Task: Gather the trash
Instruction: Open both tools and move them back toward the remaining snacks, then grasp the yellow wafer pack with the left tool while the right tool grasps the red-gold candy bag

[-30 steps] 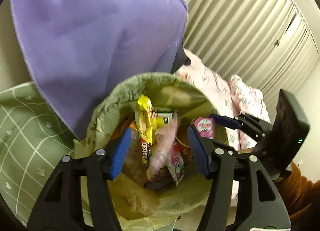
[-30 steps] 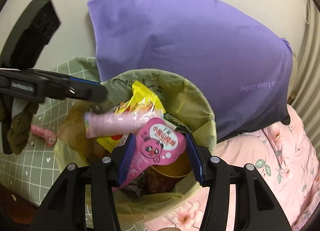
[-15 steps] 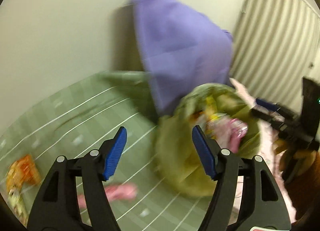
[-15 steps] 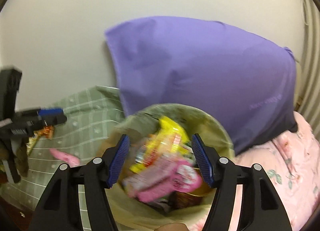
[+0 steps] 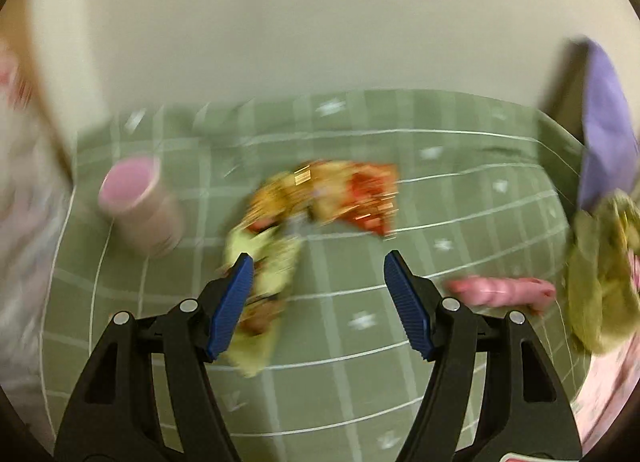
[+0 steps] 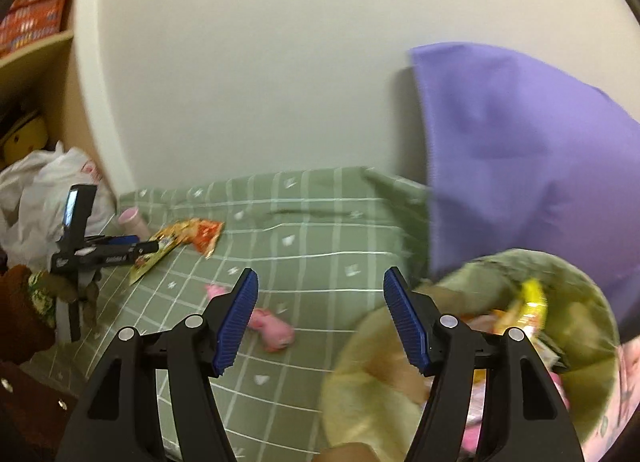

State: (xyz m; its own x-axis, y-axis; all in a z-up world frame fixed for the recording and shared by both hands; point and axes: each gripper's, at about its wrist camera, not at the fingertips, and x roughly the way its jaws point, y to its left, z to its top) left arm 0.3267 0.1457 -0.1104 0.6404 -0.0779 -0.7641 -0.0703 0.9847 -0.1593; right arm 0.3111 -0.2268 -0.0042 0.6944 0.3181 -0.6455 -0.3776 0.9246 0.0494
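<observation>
My left claw [image 5: 316,296], jaws apart and empty, nears the orange snack wrapper [image 5: 320,197]; thin foil may slip from the pads.

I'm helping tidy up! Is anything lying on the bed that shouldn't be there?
Yes. Trash lies loose on the green blanket: a crumpled orange snack wrapper, a pink cup near the wall, and a pink wrapper beside the bin. Both hand-held grippers are open and empty.

Left gripper [image 5: 318,302] spread wide, nothing between its 2 blue fingers [image 5: 232,304]. Orange-yellow snack wrapper [image 5: 316,205] lies on green checked bedspread [image 5: 360,342]. Pink-capped bottle [image 5: 138,205] at left, pink wrapper [image 5: 502,291] at right near the trash bag [image 5: 600,278]. View blurred.
</observation>
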